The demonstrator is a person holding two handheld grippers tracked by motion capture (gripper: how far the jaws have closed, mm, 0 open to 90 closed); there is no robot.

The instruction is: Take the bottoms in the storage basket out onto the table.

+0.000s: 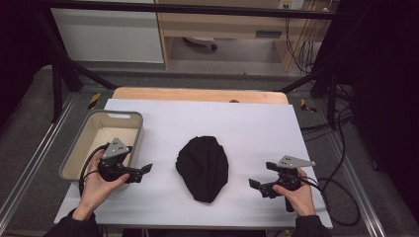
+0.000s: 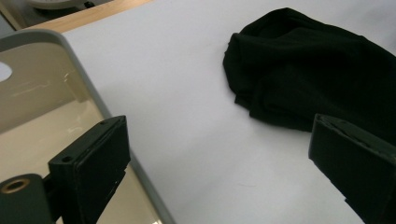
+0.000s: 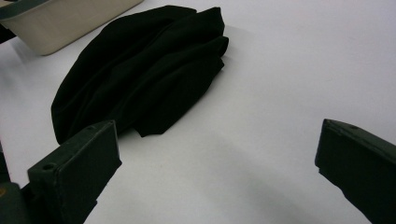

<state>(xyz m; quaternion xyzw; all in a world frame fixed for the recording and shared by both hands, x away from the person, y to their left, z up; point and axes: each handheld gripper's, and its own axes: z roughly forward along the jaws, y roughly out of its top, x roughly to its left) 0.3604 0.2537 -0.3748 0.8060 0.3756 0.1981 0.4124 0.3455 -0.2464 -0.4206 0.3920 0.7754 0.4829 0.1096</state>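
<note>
A: Where's the black cloth point(image 1: 203, 168)?

B: Bunched mid-worktop point(image 1: 257, 128), long axis running away from the person, between both grippers.

A: Which is nearer?

B: The left gripper point(image 1: 145, 169), I'd say, beside the bin point(image 1: 114, 116); the right gripper point(image 1: 255, 184) sits slightly farther. Both spread wide, holding nothing.

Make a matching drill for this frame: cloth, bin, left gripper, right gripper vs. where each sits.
Things:
1. cloth
2. bin
3. left gripper
4. right gripper

Places or states:
A. open, at the table's right, apart from the cloth
B. bunched at mid-table
C. open, over the bin's near right rim
D. at the table's left edge, nothing inside

Pairs: 1-B, 2-D, 3-C, 4-A
</note>
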